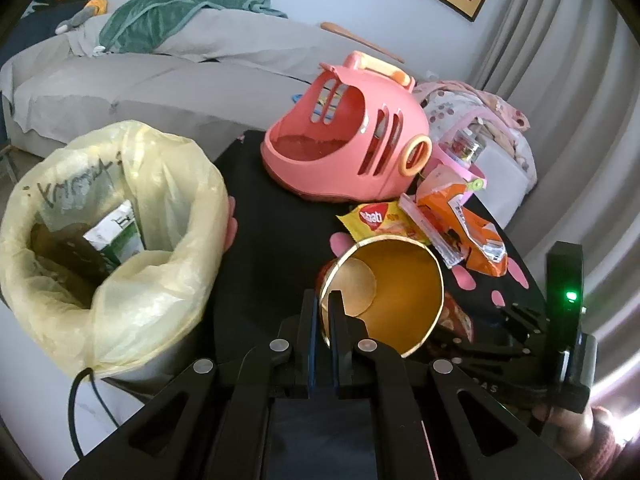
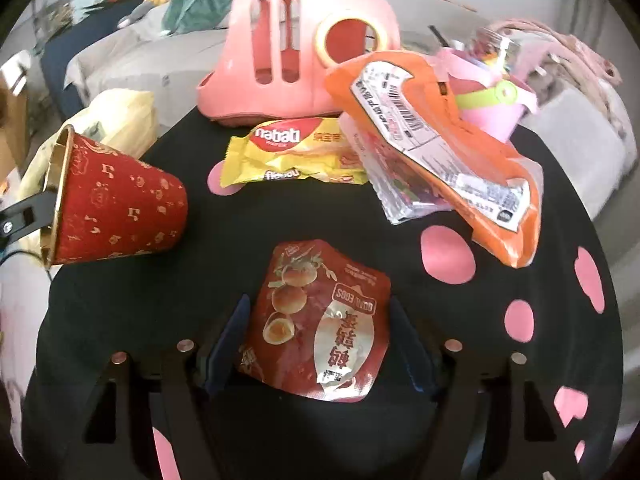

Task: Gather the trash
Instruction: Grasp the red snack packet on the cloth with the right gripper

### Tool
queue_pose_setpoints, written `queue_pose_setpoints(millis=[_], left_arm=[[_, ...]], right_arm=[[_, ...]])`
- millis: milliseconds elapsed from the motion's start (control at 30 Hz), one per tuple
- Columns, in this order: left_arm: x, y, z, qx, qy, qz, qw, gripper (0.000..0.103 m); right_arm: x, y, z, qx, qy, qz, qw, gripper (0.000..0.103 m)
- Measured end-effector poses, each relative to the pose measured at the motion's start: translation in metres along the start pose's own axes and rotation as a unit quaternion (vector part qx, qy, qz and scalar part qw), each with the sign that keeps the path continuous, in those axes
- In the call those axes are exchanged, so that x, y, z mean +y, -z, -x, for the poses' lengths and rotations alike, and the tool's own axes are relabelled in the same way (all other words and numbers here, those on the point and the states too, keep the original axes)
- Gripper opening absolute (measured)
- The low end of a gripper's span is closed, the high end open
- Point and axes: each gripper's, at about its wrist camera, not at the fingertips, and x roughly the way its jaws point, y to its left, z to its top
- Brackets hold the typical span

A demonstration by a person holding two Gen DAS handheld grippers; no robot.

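My left gripper (image 1: 324,304) is shut on the rim of a red paper cup (image 1: 392,292) with a gold inside, held tilted over the black table (image 1: 260,248). In the right wrist view the same cup (image 2: 120,200) hangs at the left, one finger (image 2: 28,210) on its rim. The bin with a yellow bag (image 1: 112,220) stands left of the table. My right gripper (image 2: 320,336) is open. Its fingers stand on either side of a red quail-egg packet (image 2: 320,320) lying flat on the table (image 2: 200,288). Behind it lie a yellow wafer wrapper (image 2: 296,152) and an orange packet (image 2: 440,152).
A pink plastic toy basket (image 1: 344,136) stands at the table's far side, with a pink bucket (image 2: 492,108) of small items to its right. A grey-covered sofa (image 1: 160,72) lies behind and curtains (image 1: 560,100) hang at the right. A black cable (image 1: 80,392) runs by the bin.
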Motion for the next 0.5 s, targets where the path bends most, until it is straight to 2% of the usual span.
queue_pose_setpoints(millis=[33, 67, 167, 267, 500], left_arm=[[-0.002, -0.001, -0.002, 0.002, 0.003, -0.001, 1.0000, 0.005], [-0.005, -0.001, -0.003, 0.002, 0.004, -0.002, 1.0000, 0.005], [-0.013, -0.002, -0.005, 0.001, 0.009, -0.010, 0.9999, 0.005], [-0.019, -0.003, -0.006, 0.001, 0.004, -0.017, 0.9999, 0.005], [-0.024, -0.005, 0.011, -0.015, -0.007, -0.026, 0.9995, 0.003]], right_arm=[[-0.001, 0.000, 0.001, -0.002, -0.006, 0.001, 1.000, 0.037], [-0.004, 0.001, 0.004, -0.005, -0.005, 0.004, 1.000, 0.030], [-0.013, 0.007, 0.012, -0.010, -0.013, 0.004, 1.000, 0.018], [-0.025, 0.013, 0.021, -0.020, -0.057, -0.013, 0.998, 0.015], [-0.041, 0.010, 0.044, -0.053, -0.112, -0.039, 0.991, 0.013]])
